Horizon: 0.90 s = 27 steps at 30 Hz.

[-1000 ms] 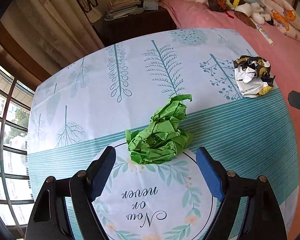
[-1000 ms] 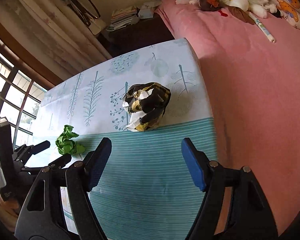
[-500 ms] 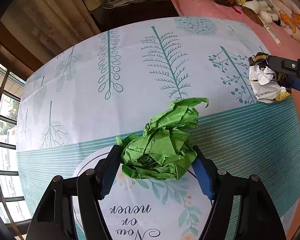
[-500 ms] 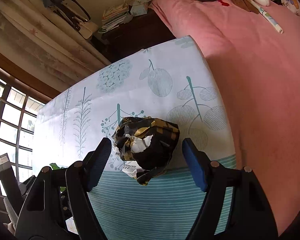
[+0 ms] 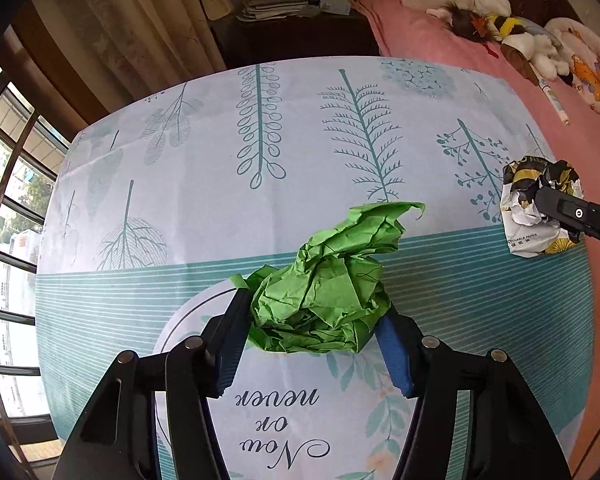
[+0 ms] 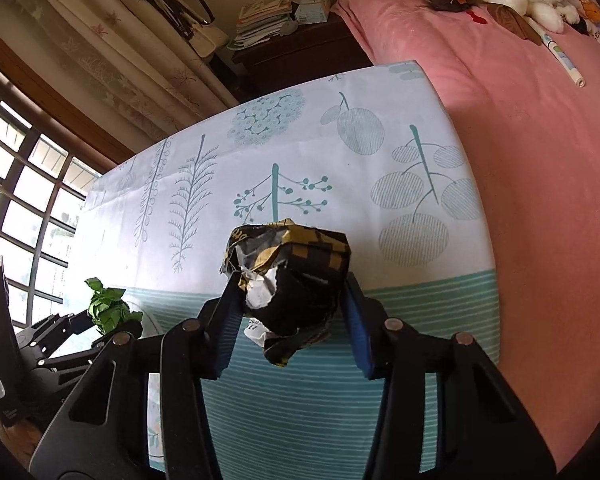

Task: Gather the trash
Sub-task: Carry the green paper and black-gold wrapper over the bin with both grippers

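Left gripper (image 5: 314,312) jaws clamped on the crumpled green paper (image 5: 328,284) over the tablecloth's (image 5: 220,200) round printed motif, while the right gripper (image 6: 288,300) jaws pinch the black-and-gold wrapper wad (image 6: 296,276) near the bed-side edge, pink bedspread (image 6: 540,160) alongside.

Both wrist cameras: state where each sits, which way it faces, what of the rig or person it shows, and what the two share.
Left wrist: sits behind the left gripper, looking forward over the table toward the dark cabinet; its own fingers clamp the green paper wad, and the right gripper's finger enters at right.
Right wrist: sits behind the right gripper, facing the table's bed-side edge; its fingers squeeze the black-and-gold wrapper, with the left gripper at lower left.
Shared: both wads, both grippers, the table, the pink bed.
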Available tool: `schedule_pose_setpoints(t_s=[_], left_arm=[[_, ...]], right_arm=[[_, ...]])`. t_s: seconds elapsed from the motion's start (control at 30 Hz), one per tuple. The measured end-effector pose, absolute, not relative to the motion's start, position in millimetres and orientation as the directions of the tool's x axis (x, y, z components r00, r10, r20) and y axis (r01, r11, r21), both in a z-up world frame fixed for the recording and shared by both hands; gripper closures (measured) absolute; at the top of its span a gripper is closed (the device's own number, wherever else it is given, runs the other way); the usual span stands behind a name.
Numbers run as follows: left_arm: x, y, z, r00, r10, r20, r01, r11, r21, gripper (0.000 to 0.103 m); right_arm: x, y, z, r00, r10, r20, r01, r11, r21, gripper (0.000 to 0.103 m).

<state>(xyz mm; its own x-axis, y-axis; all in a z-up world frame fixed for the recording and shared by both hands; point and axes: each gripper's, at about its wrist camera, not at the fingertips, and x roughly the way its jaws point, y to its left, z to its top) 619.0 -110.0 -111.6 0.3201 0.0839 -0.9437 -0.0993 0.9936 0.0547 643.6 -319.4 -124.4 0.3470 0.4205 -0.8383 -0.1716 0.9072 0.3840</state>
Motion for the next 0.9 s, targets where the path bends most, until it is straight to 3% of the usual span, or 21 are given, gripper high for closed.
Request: schedule_pose_setpoints(t_s=[0.43, 0.73, 0.9], left_arm=[[505, -82, -36, 0.425, 0.001, -0.905, -0.093, 0.995, -0.043, 0.043], [376, -43, 20, 0.496, -0.100, -0.863, -0.032, 0.991, -0.133, 0.043], [291, -18, 39, 0.530, -0.122, -0.839, 0.030, 0.992, -0.125, 0.043]], right_arm=[[498, -299, -70, 0.343, 0.494, -0.799, -0.212, 0.869, 0.447, 0.059], [364, -269, -16, 0.405, 0.502, -0.764, -0.210, 0.865, 0.456, 0.059], [280, -245, 9, 0.463, 0.491, -0.738, -0.177, 0.867, 0.466, 0.059]])
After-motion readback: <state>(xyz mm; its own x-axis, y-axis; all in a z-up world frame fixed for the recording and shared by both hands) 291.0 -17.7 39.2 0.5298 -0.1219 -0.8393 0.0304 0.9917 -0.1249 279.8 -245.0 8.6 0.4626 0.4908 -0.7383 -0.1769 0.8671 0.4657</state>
